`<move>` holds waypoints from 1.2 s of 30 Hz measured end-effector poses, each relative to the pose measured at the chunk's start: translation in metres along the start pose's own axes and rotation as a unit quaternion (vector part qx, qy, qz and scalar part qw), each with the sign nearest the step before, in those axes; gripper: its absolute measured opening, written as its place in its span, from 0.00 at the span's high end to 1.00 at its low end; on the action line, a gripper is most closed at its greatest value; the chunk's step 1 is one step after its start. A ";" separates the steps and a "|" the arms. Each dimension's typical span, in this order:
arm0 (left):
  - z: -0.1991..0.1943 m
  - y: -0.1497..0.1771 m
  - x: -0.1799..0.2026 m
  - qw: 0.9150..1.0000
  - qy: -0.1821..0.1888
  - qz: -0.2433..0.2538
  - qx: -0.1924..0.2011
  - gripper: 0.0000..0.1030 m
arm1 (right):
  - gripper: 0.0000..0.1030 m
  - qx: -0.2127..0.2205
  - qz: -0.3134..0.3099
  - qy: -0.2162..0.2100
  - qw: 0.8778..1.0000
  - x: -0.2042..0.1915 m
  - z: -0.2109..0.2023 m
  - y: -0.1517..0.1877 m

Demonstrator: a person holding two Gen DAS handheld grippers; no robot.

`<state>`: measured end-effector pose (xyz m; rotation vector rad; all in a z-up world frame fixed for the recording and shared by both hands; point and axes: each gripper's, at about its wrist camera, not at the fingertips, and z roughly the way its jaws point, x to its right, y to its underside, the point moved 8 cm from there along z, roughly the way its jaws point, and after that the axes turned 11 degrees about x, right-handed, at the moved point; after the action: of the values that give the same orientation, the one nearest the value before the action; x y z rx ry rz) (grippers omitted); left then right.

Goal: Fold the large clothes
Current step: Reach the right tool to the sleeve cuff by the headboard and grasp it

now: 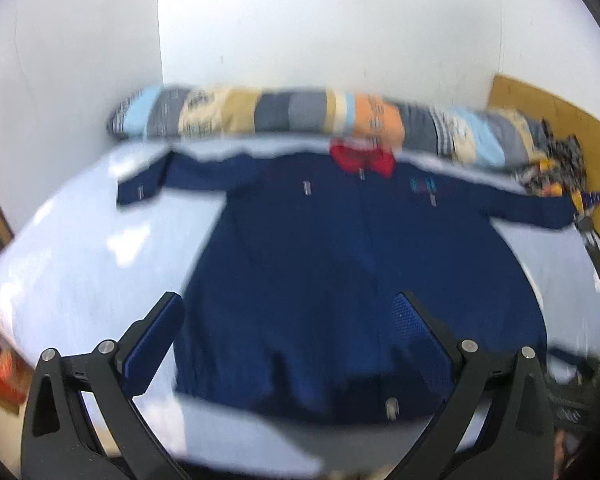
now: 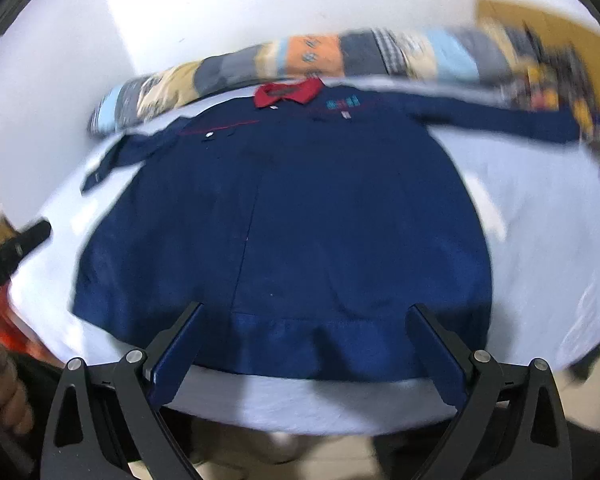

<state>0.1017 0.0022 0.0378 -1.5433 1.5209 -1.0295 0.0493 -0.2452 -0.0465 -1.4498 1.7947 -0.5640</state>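
Navy jacket (image 1: 340, 264) with a red collar (image 1: 362, 158) is being shown spread flat, front up, on a bed (image 1: 84, 248) covered in pale blue sheeting, its hem lying toward the near edge and both sleeves stretched sideways. Along the far edge a patchwork quilt roll (image 1: 260, 114) is lying. Left tongs (image 1: 290, 334) and right tongs (image 2: 306, 336) are being held wide apart above the hem, nothing gripped.

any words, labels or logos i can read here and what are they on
None can be read.
Teal embroidered mark on the chest of the navy jacket: blurred, illegible.
Small white tags on the jacket front: too small and blurred.
Patterns on the patchwork quilt behind: blurred, with no legible text.
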 end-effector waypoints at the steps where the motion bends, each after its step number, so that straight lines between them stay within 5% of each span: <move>1: 0.008 -0.010 -0.002 1.000 -0.004 0.006 0.010 0.00 | 0.04 0.000 0.019 -0.011 1.000 0.005 -0.001 -0.007; 7: 0.093 -0.030 0.011 1.000 0.004 -0.009 0.007 0.00 | 0.03 0.073 0.105 -0.022 0.992 0.071 -0.030 -0.101; 9: 0.107 -0.022 0.014 1.000 -0.016 -0.005 0.020 0.00 | 0.03 0.088 0.148 -0.004 0.985 0.111 -0.034 -0.126; 10: 0.117 -0.016 0.019 1.000 -0.015 -0.004 -0.012 0.00 | 0.03 0.090 0.169 0.009 0.982 0.134 -0.033 -0.137; 12: 0.122 -0.021 0.034 0.999 0.031 -0.021 -0.023 0.00 | 0.04 0.095 0.220 0.032 0.970 0.189 -0.029 -0.157; 14: 0.121 -0.027 0.041 1.000 0.025 -0.012 -0.009 0.00 | 0.07 0.091 0.272 0.064 0.956 0.243 -0.020 -0.170; 16: 0.125 -0.028 0.054 0.999 0.045 0.001 -0.018 0.00 | 0.29 0.100 0.326 0.081 0.937 0.292 -0.011 -0.181; 20: 0.132 -0.023 0.070 0.997 0.059 0.019 -0.034 0.00 | 0.34 0.131 0.369 0.121 0.912 0.379 0.012 -0.210; 23: 0.139 -0.017 0.079 0.996 0.060 0.045 -0.043 0.00 | 0.64 0.138 0.392 0.122 0.901 0.411 0.039 -0.222; 25: 0.143 -0.013 0.084 0.995 0.060 0.062 -0.048 0.00 | 0.74 0.129 0.401 0.129 0.898 0.433 0.060 -0.227; 36: 0.155 -0.002 0.091 0.991 0.065 0.097 -0.060 0.00 | 0.71 0.138 0.372 0.202 0.895 0.538 0.113 -0.258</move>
<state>0.2413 -0.0939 -0.0205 -1.3985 1.8133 -0.9558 0.2564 -0.8154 -0.0758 -0.3885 2.2847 -0.6947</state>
